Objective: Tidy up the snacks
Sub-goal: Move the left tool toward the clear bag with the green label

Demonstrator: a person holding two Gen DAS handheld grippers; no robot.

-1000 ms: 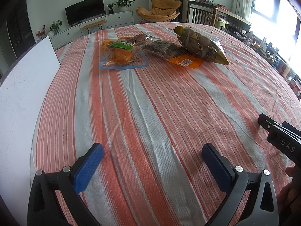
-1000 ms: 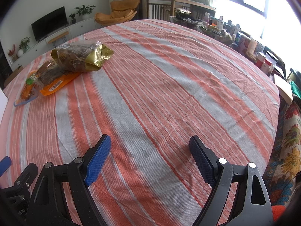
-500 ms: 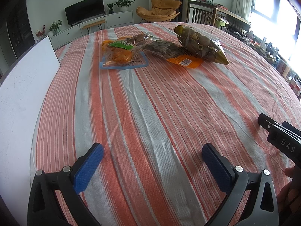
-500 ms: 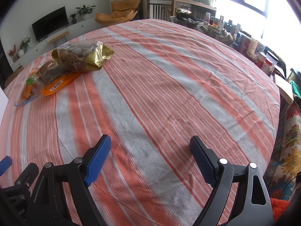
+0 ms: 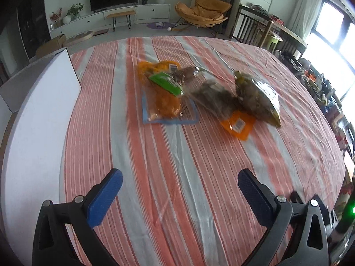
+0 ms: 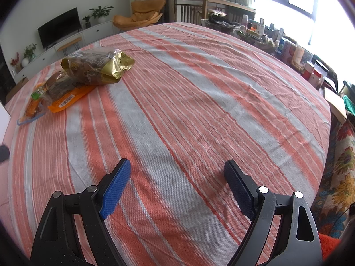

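Several snack bags lie together on the striped tablecloth. In the left wrist view a clear blue-edged pack of orange snacks sits ahead, with an orange-ended bag of dark snacks and a gold bag of nuts to its right. My left gripper hangs open above bare cloth, short of them. From the right wrist the gold bag, the orange-ended bag and the blue-edged pack appear far off at upper left. My right gripper is open and holds nothing.
A white board lies along the table's left side. Beyond the right edge stand jars and boxes on a cluttered surface. A floral cushion is at the lower right. Chairs and a TV unit stand past the far edge.
My left gripper has risen and tilted, so the snack bags now sit nearer the middle of its view. The right gripper has barely moved. Both stay open.
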